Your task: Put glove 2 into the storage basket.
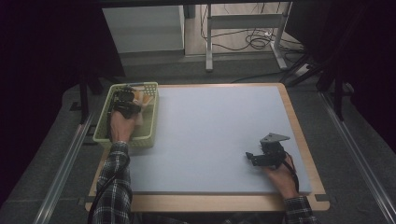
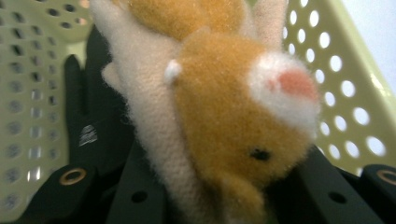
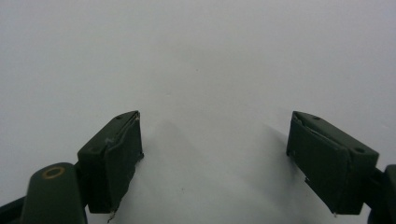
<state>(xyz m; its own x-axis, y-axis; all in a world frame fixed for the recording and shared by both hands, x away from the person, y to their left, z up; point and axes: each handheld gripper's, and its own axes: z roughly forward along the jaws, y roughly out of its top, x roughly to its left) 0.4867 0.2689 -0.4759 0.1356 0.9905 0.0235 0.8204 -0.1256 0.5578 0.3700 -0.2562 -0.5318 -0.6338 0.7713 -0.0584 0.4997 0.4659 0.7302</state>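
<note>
**No readable text in any view**

No word, number, brand or sign can be read. The one candidate is a small pale mark on the black body of the left gripper (image 2: 88, 134), seen in the left gripper view beside the plush toy (image 2: 224, 116); it is too blurred to tell whether it is lettering at all.

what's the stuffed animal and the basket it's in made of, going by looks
The stuffed animal: soft plush, likely synthetic pile, orange-tan and cream with fuzzy fibres at its edges.
The basket: looks like moulded plastic, pale yellow-green with a smooth matte finish; its walls carry regular rows of round holes.
</note>
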